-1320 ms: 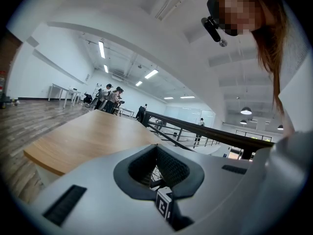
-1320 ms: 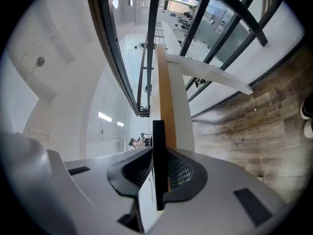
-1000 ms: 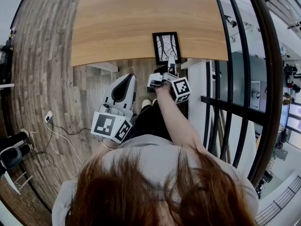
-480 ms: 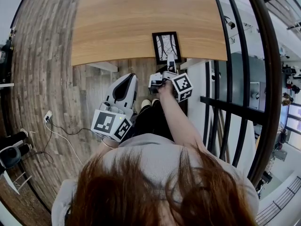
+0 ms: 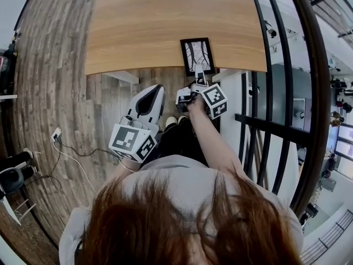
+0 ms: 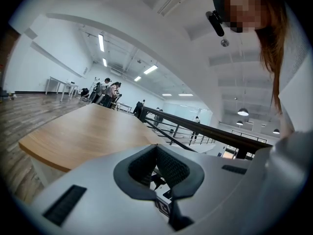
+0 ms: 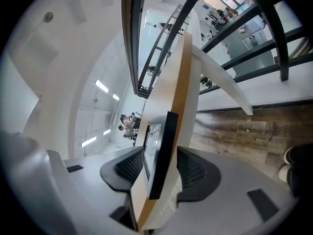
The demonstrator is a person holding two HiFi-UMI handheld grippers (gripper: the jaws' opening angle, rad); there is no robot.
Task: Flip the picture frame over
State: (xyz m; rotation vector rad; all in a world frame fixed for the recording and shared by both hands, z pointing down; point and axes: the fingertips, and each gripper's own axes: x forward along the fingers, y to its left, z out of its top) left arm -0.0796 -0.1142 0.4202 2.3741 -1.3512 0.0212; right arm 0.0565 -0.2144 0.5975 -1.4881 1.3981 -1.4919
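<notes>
The black picture frame point(image 5: 197, 55) lies picture side up at the near right edge of the wooden table point(image 5: 143, 26). My right gripper point(image 5: 199, 74) reaches it from below the edge. In the right gripper view the frame point(image 7: 168, 126) and the table edge point(image 7: 183, 82) stand between the pads point(image 7: 195, 170), which do not press on them. That right gripper point(image 7: 164, 155) is open, and its jaws have just been opening. My left gripper point(image 5: 156, 88) hangs lower left, off the table, with tips together and nothing held. The left gripper point(image 6: 156, 150) points across the table point(image 6: 83, 131).
A black railing point(image 5: 276, 65) runs along the right side, just past the table's corner. Wood plank floor lies below, with a cable point(image 5: 66, 148) at the left and the person's shoes point(image 5: 172, 121) under the table edge. Several people point(image 6: 110, 89) stand far off.
The right gripper's marker cube has rolled a little and edged toward the frame. The frame stays flat on the table. The left gripper has hardly moved.
</notes>
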